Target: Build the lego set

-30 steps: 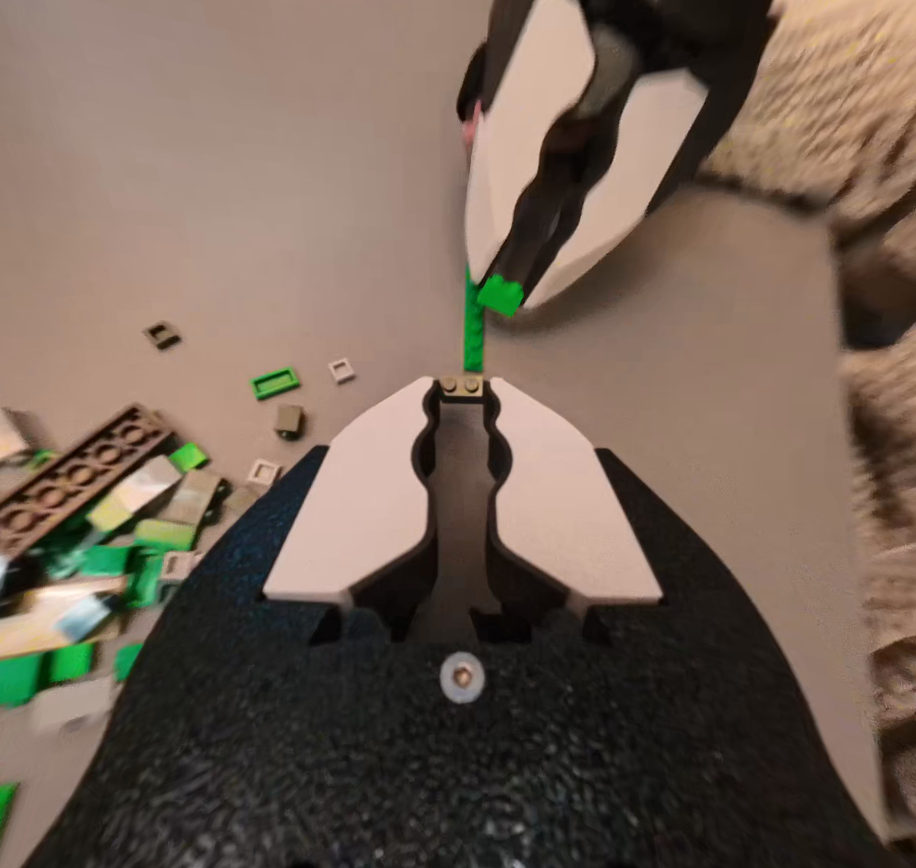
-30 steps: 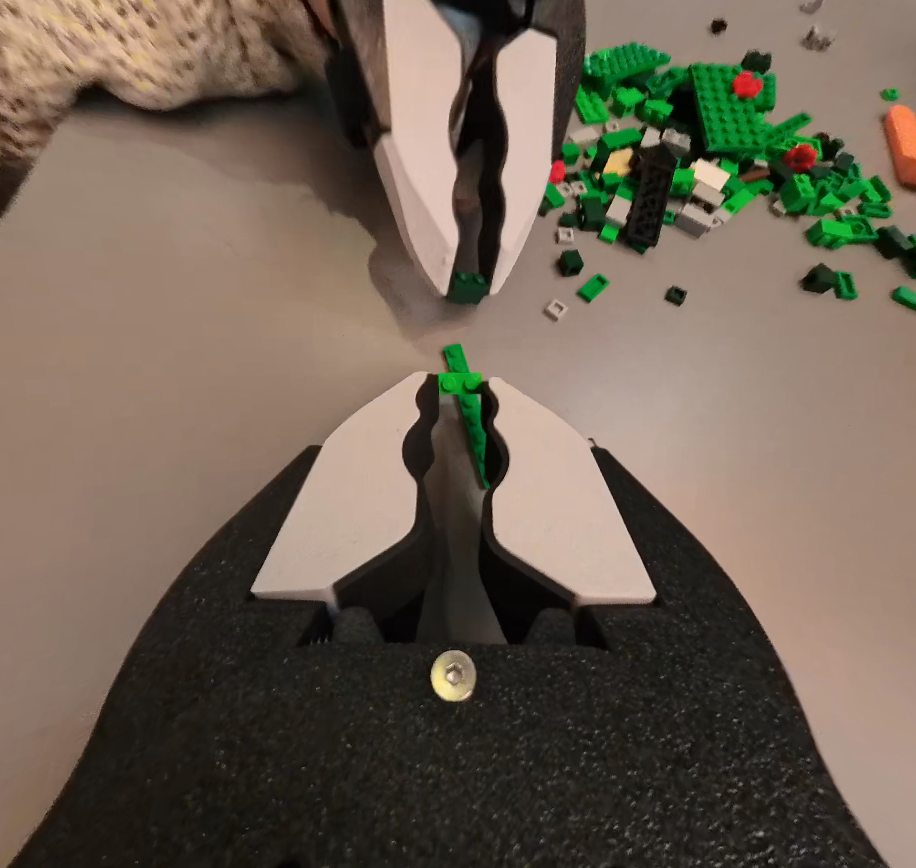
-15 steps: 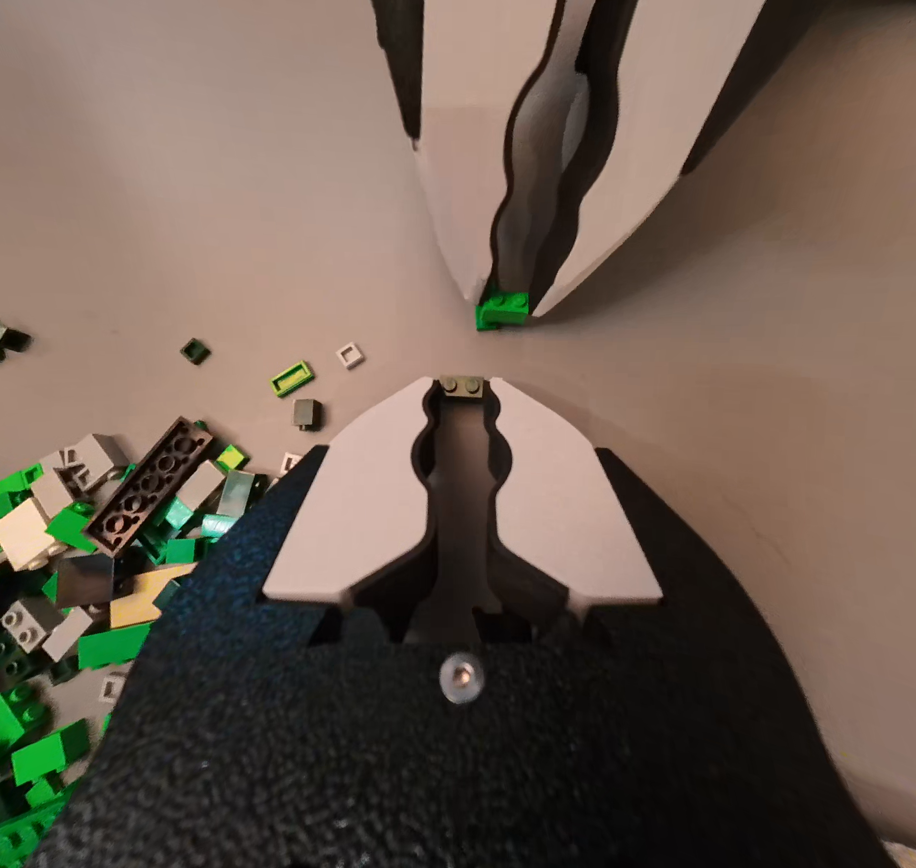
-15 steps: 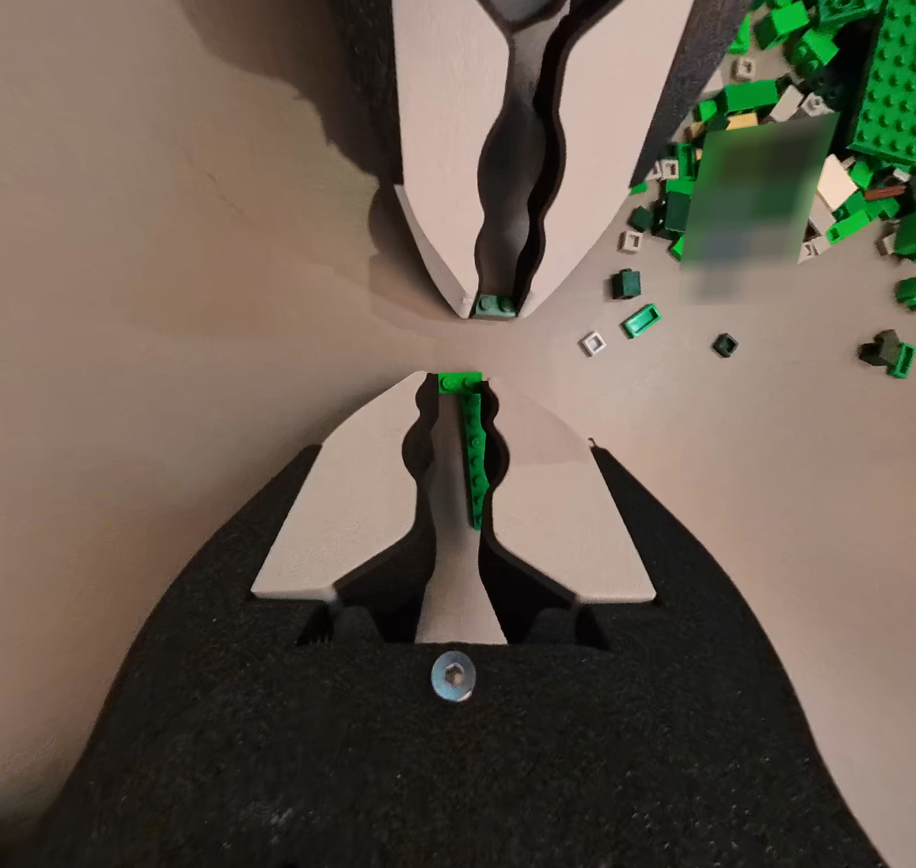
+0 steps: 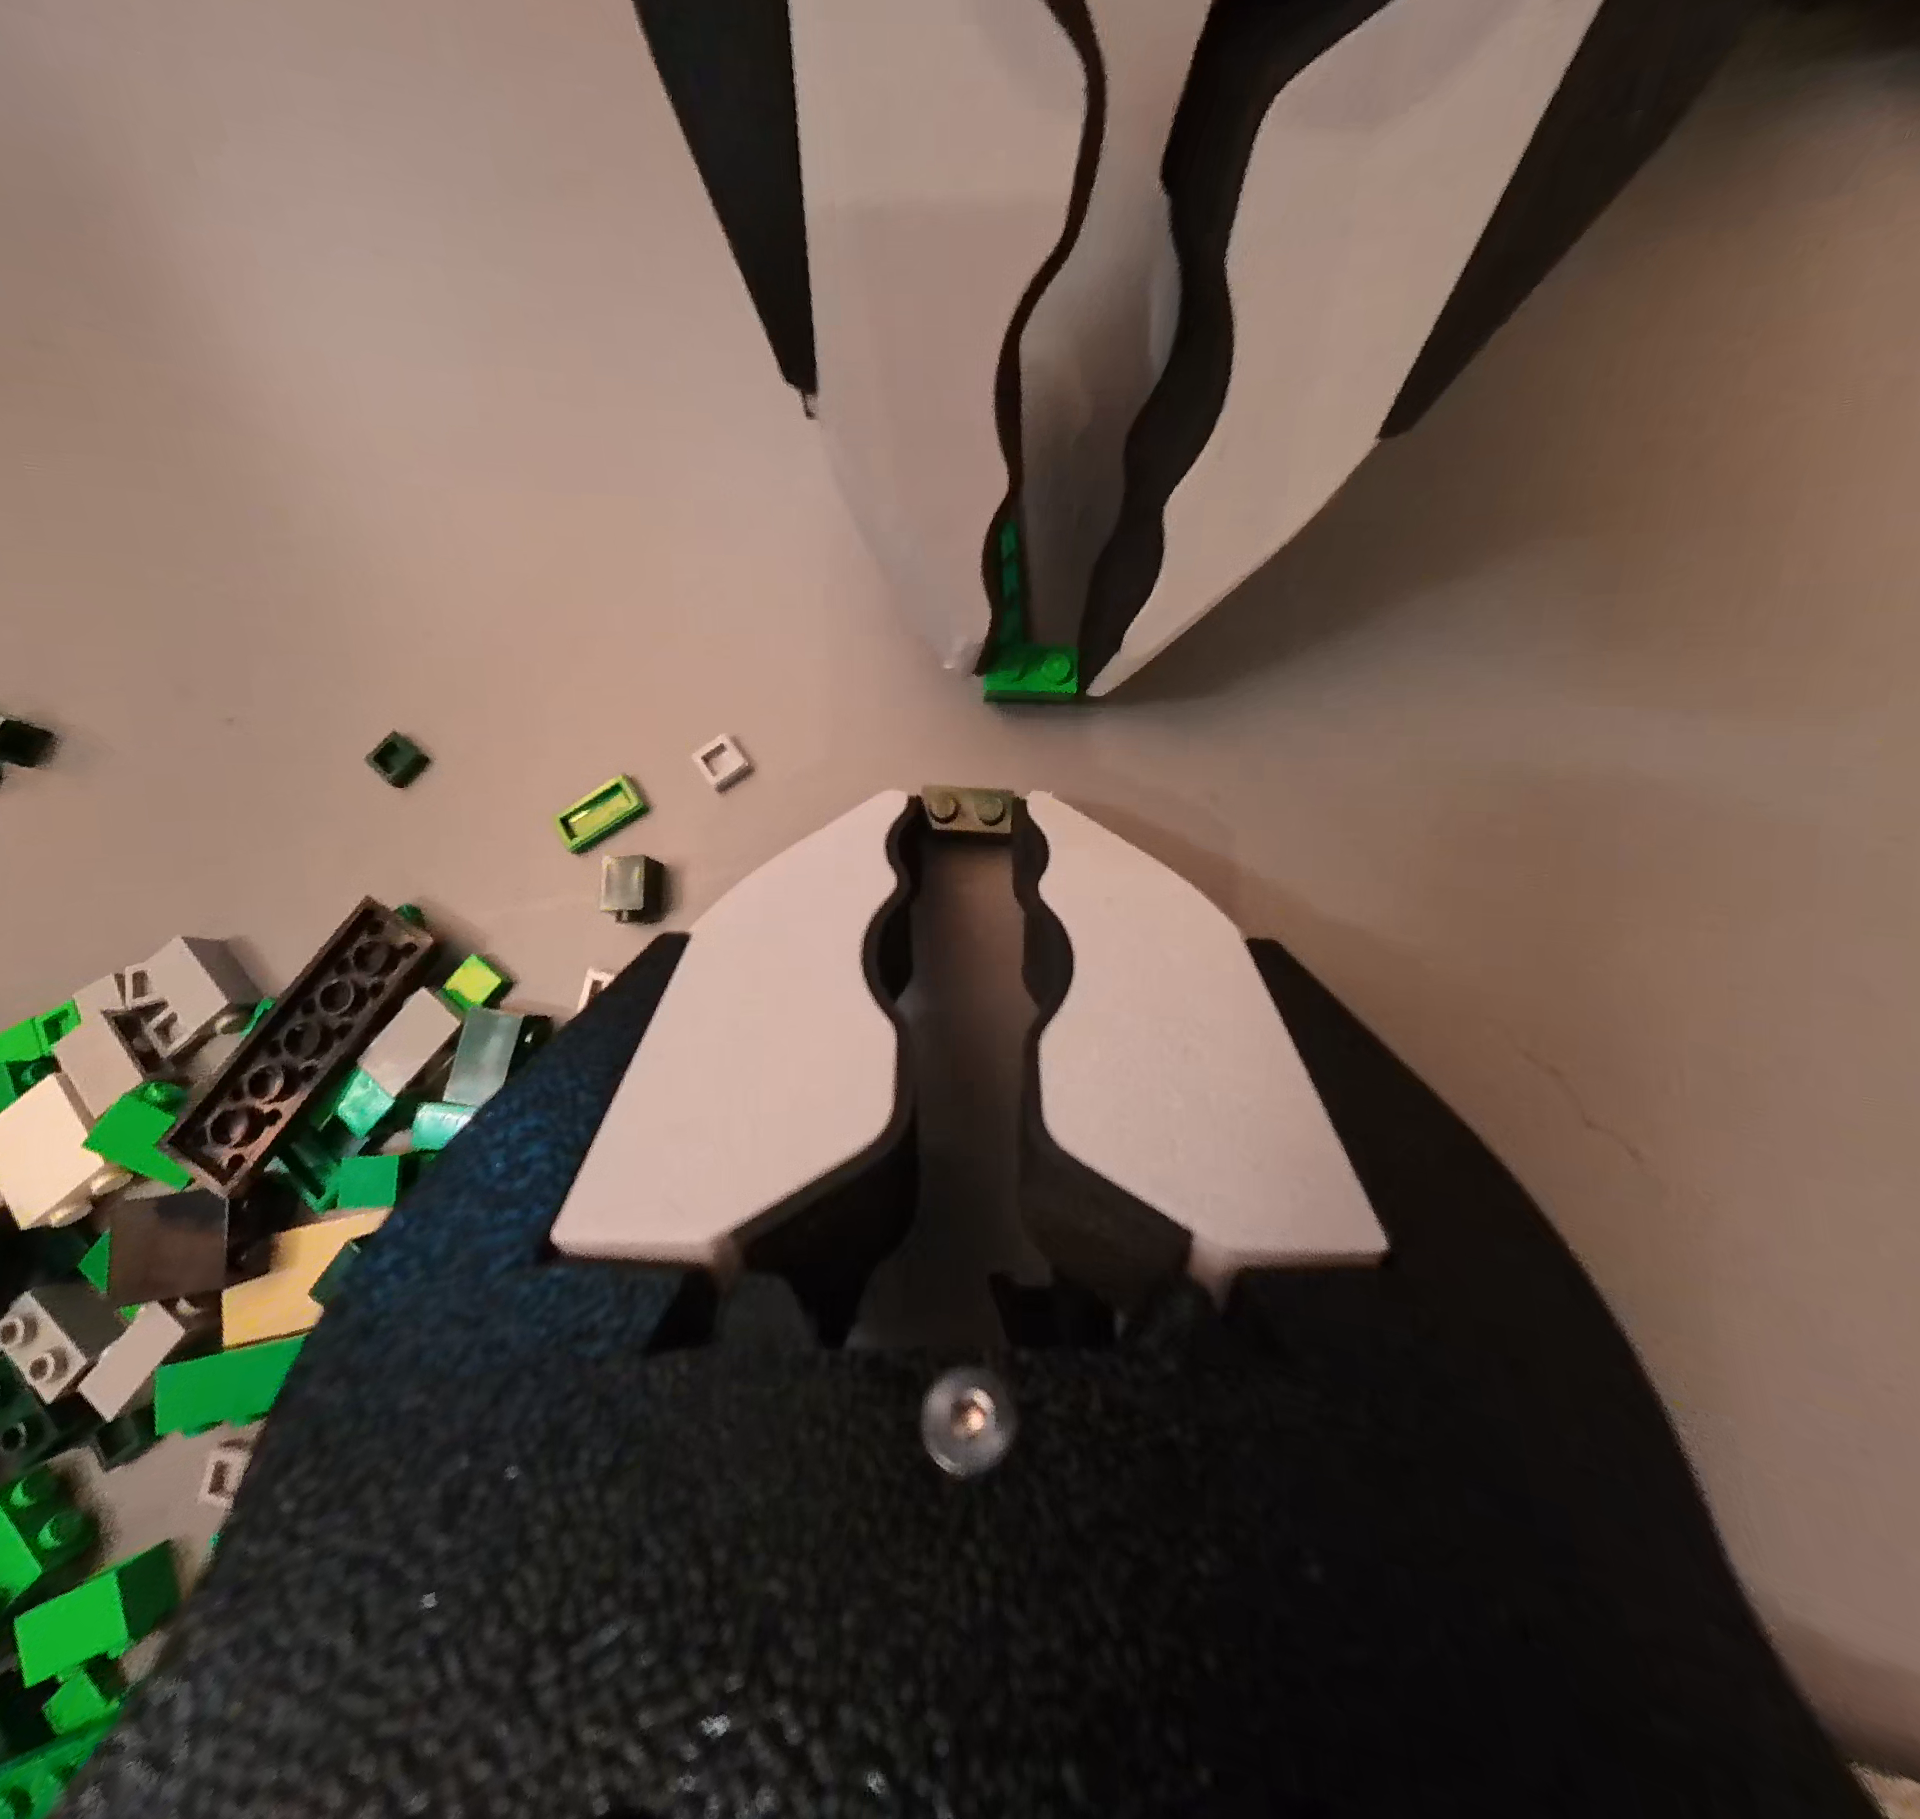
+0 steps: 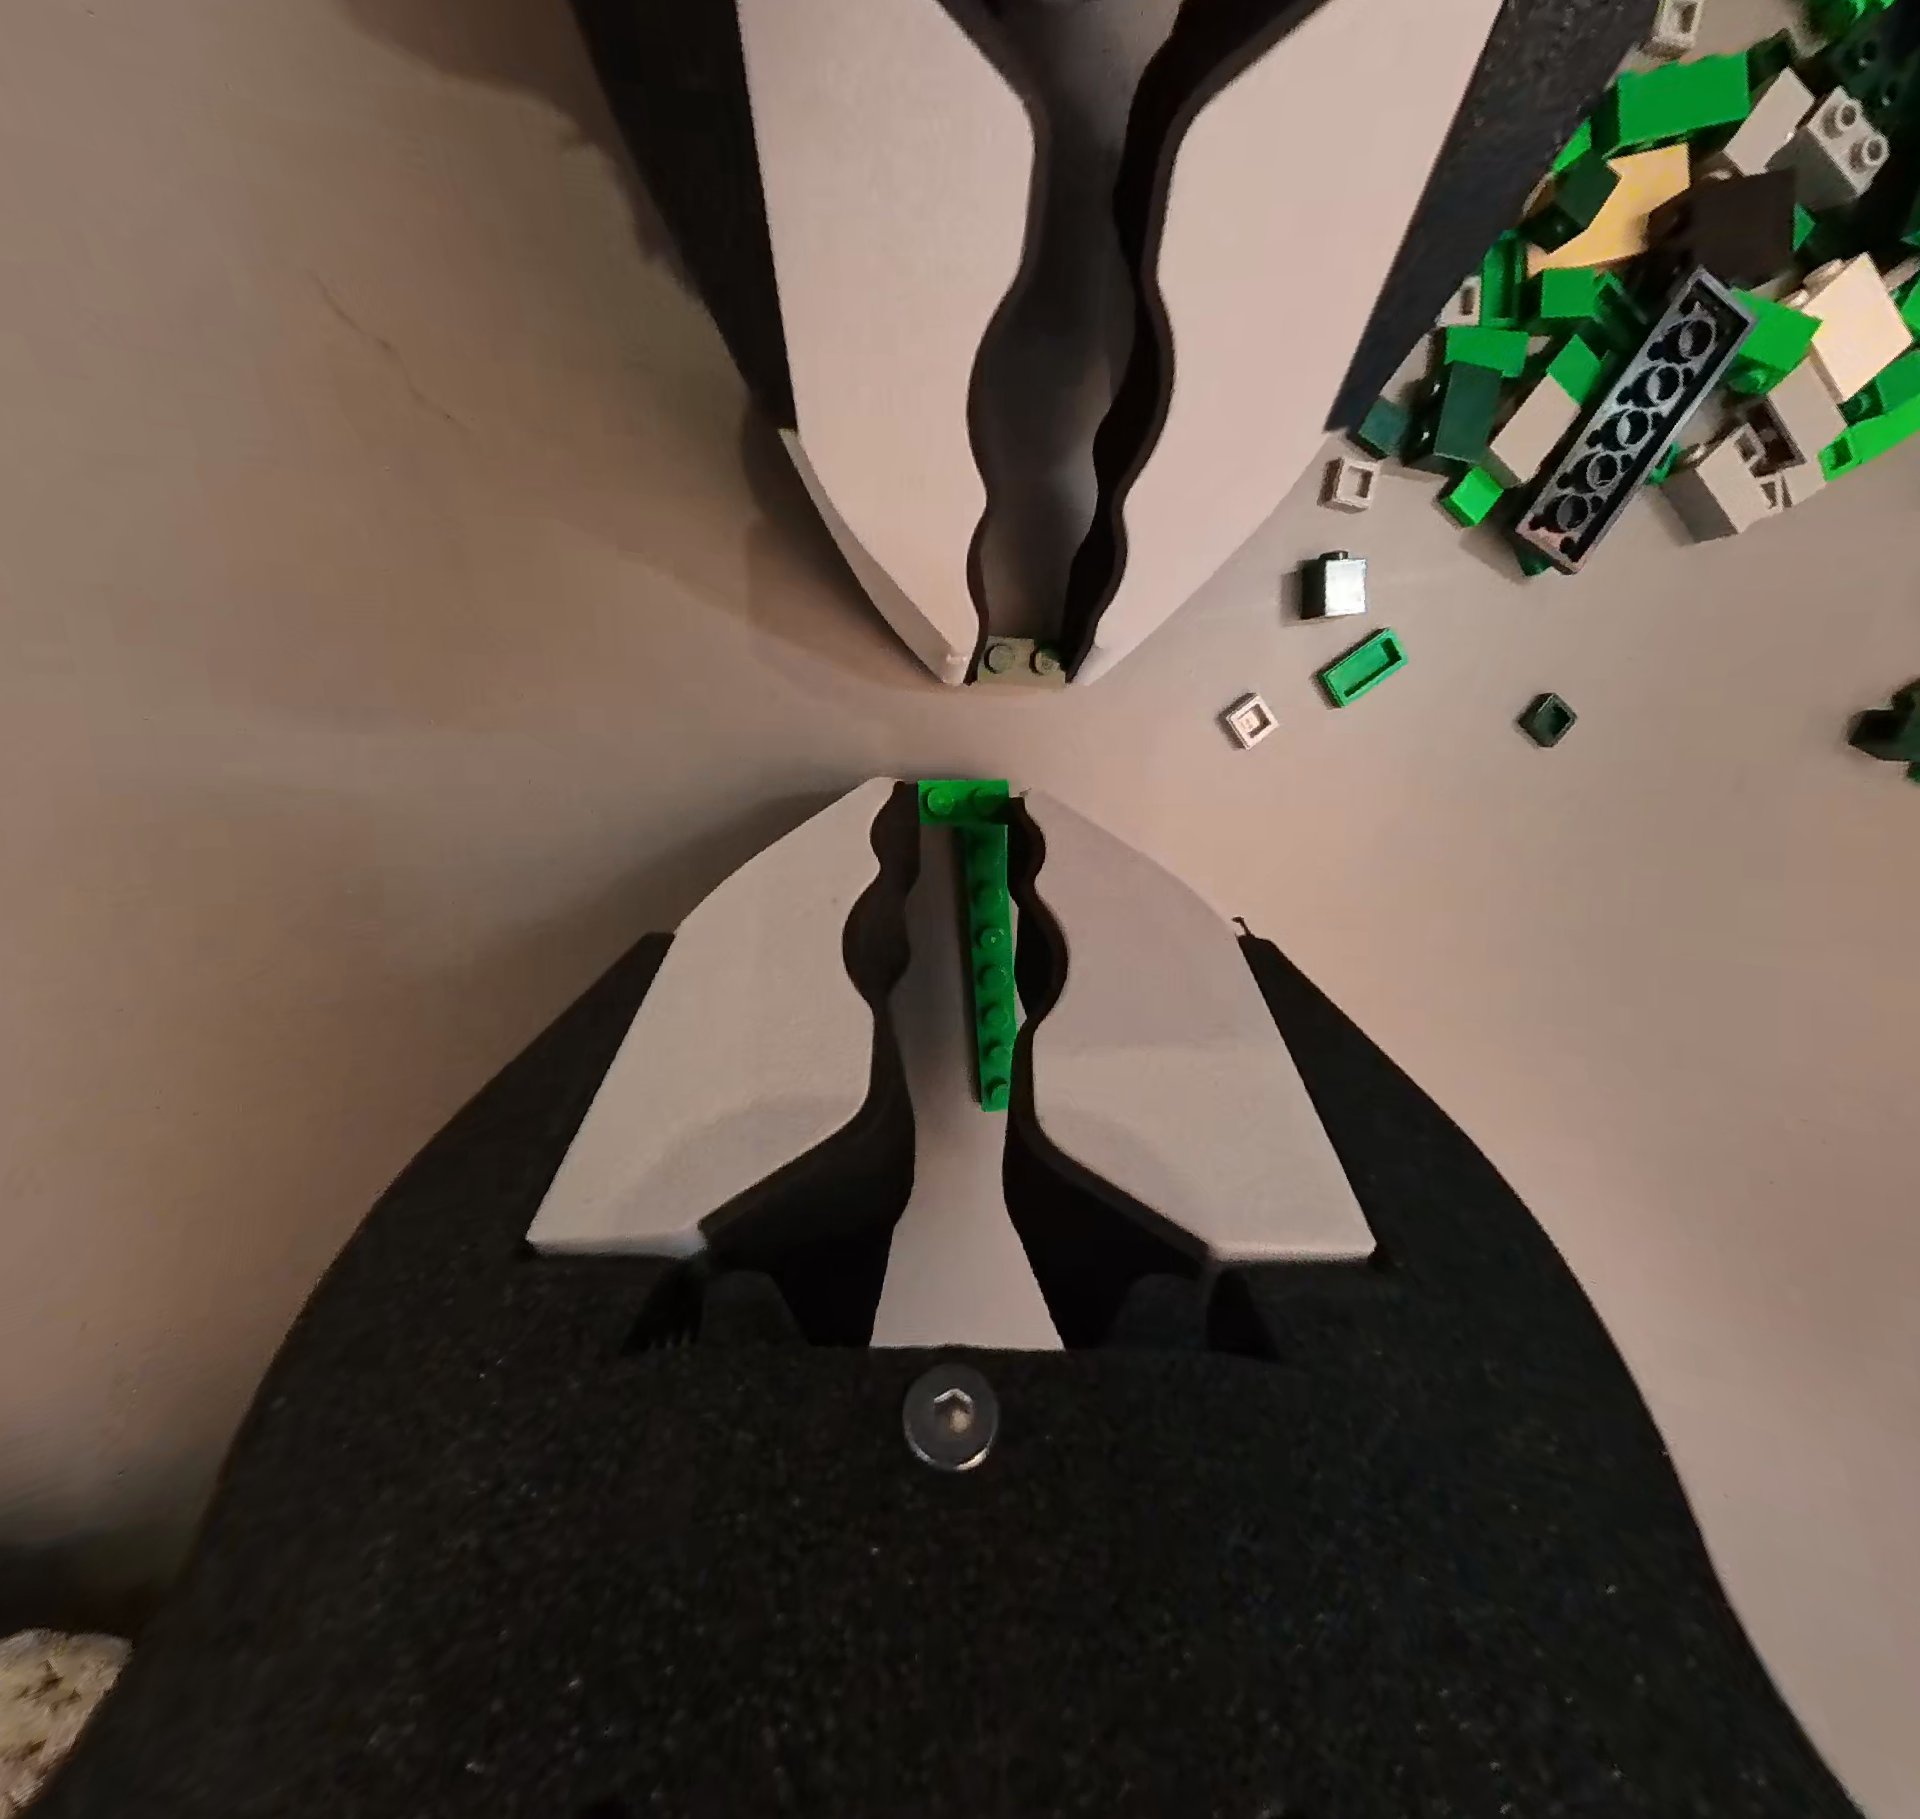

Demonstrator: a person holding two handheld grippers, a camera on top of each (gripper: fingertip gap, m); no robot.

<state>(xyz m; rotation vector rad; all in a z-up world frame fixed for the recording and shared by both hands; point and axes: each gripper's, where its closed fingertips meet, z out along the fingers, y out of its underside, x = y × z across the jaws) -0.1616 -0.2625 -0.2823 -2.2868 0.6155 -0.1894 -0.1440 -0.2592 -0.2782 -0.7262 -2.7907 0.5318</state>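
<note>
Two grippers face off: left gripper (image 5: 974, 813) jaws pinch one olive plate (image 5: 972, 817), right gripper (image 6: 964, 801) jaws one green plate (image 6: 987, 938).

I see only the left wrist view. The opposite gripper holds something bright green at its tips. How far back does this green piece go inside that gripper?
Observer: In the right wrist view, the long narrow bright green lego plate runs from the right gripper tips to about halfway back along the fingers.
Operator: I hold a small olive-grey lego plate facing it. Is the green one centred in the gap?
Observer: No, it lies along the finger on the picture's right; the other side is free.
</note>
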